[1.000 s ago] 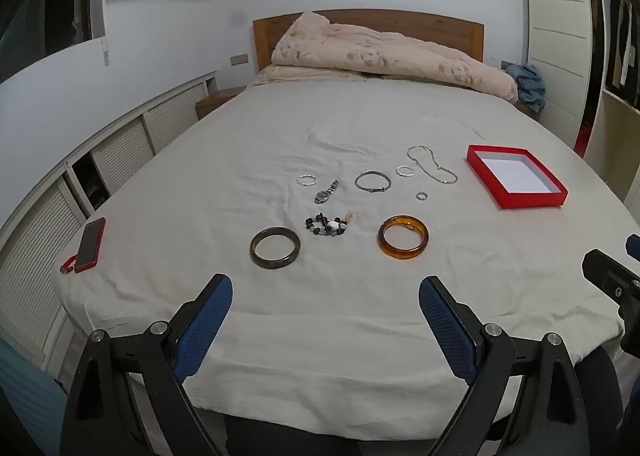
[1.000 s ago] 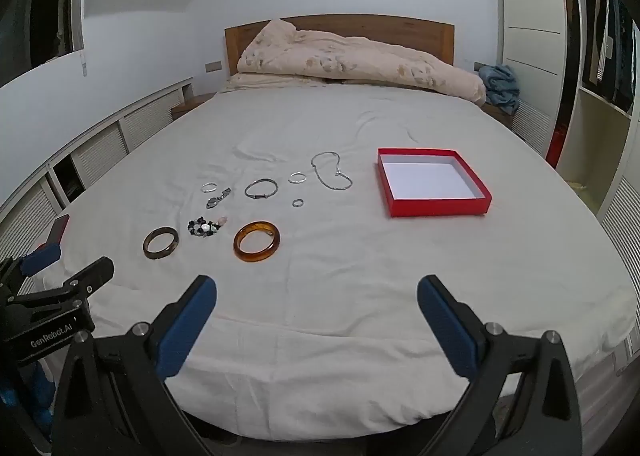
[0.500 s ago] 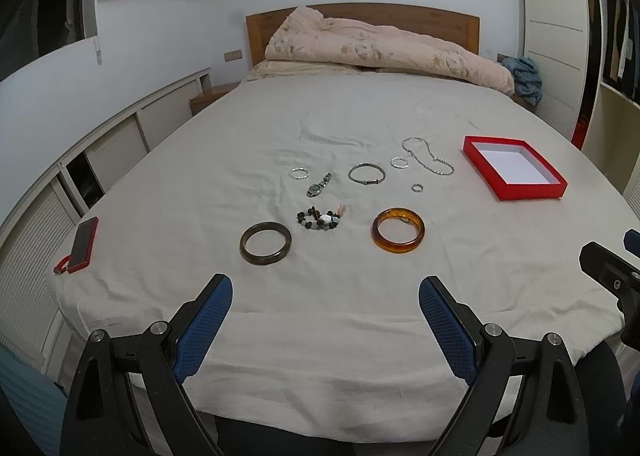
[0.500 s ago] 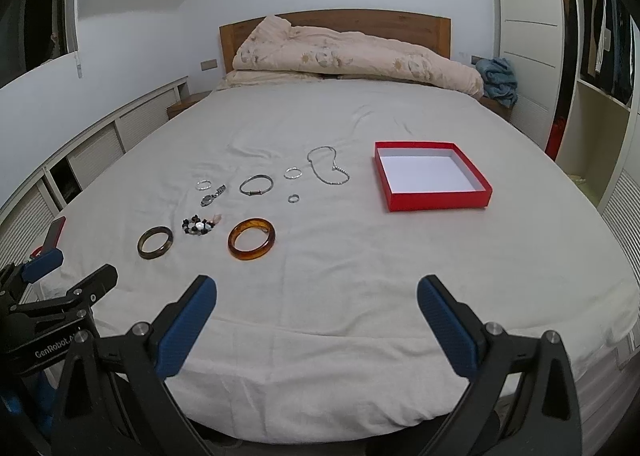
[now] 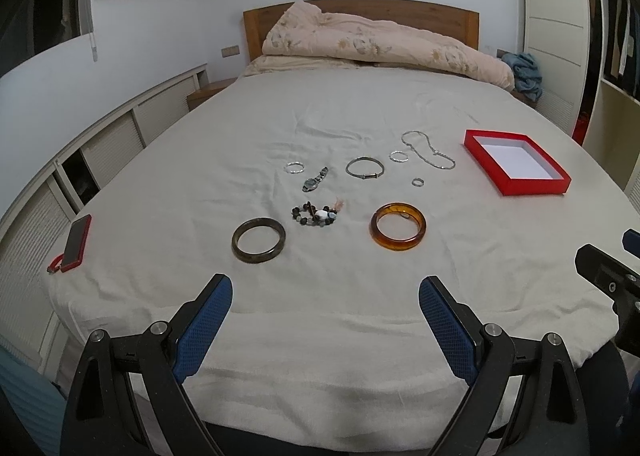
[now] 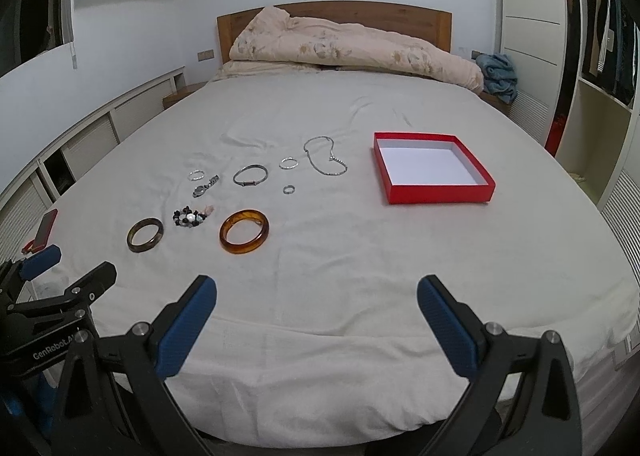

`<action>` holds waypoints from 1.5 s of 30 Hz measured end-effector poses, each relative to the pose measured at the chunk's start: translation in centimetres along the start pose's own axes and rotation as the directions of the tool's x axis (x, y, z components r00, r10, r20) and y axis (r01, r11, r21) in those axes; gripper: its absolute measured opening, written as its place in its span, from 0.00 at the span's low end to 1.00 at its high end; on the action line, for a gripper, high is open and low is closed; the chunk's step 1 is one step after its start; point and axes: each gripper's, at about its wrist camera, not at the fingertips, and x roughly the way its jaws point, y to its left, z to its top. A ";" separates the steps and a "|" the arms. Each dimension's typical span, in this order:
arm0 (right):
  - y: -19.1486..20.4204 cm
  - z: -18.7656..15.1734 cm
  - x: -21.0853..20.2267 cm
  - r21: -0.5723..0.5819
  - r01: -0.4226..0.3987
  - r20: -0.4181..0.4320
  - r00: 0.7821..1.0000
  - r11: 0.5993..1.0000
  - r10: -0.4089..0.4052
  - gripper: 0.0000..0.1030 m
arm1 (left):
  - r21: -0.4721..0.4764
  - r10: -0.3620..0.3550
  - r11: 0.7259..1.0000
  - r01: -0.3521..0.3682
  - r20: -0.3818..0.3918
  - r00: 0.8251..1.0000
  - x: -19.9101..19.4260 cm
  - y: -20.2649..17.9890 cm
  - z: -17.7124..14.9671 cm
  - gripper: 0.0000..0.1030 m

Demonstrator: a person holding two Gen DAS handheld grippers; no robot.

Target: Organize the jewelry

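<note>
The left gripper (image 5: pixel 325 310) hangs over the near edge of the cream-sheeted bed (image 5: pixel 320 336) with its blue-padded fingers (image 5: pixel 202 326) spread wide and nothing between them, and the right gripper (image 6: pixel 316 310) beside it is spread and empty as well. Taking the shallow red cardboard box with the white floor (image 6: pixel 434 192) as the landmark, every piece lies to its left, well apart from it and outside it: nearest is the thin silver chain necklace (image 6: pixel 325 162), then two small silver rings (image 6: pixel 289 164), a thin metal bangle with a dark clasp (image 6: pixel 250 175), a small wristwatch (image 6: pixel 205 186), a dark beaded bracelet (image 6: pixel 191 217), a translucent amber bangle (image 6: pixel 244 231) and, farthest, a dark olive stone bangle (image 6: pixel 145 234). The risks lie in the soft sheet and the slim pieces: wide pads could pinch cloth along with a ring, the limp chain could slip out or snag, and a smooth bangle might squirt sideways. The rings look tiny here, so their exact lie is hard to judge. A red-cased phone (image 5: pixel 76 242) lies far left at the bed's edge.
</note>
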 end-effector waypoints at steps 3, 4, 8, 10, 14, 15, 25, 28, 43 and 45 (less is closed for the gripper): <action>0.1 0.0 0.3 -0.006 -0.002 -0.003 1.000 1.000 0.002 0.99 | 0.004 0.005 1.000 -0.005 -0.002 1.000 0.4 -0.1 0.1 0.91; 0.2 0.0 0.4 -0.007 -0.004 -0.004 1.000 1.000 0.004 0.99 | 0.008 0.009 1.000 -0.009 -0.002 1.000 0.5 -0.1 0.1 0.91; 0.3 0.0 0.7 -0.014 -0.006 -0.008 1.000 1.000 0.006 0.99 | 0.005 0.011 1.000 -0.011 -0.008 1.000 1.0 -0.1 0.1 0.91; 0.4 0.1 0.8 -0.017 -0.004 -0.009 1.000 1.000 0.004 0.99 | 0.003 0.010 1.000 -0.010 -0.015 1.000 1.3 0.0 0.2 0.91; 0.5 0.2 1.3 -0.021 -0.004 -0.016 1.000 1.000 0.004 0.99 | -0.003 0.005 1.000 -0.005 -0.024 1.000 1.7 0.1 0.2 0.91; 0.6 0.2 1.3 -0.022 -0.003 -0.018 1.000 1.000 0.003 0.99 | -0.004 0.007 1.000 -0.007 -0.024 1.000 1.8 0.2 0.3 0.91; 1.0 0.4 2.4 -0.030 -0.021 -0.036 0.999 0.999 0.020 0.97 | -0.002 0.019 1.000 -0.019 -0.022 1.000 2.6 0.5 0.4 0.91; 1.1 0.5 3.0 -0.032 -0.025 -0.042 0.999 0.999 0.023 0.97 | -0.011 0.021 1.000 -0.022 -0.028 0.999 3.0 0.8 0.5 0.91; 2.2 1.6 8.0 -0.028 -0.082 -0.115 0.990 0.996 0.079 0.97 | -0.086 0.109 0.989 -0.117 -0.089 0.990 7.2 6.3 0.7 0.90; 2.4 1.9 9.1 -0.029 -0.086 -0.127 0.989 0.996 0.082 0.96 | -0.090 0.123 0.987 -0.132 -0.099 0.987 8.1 7.1 1.0 0.88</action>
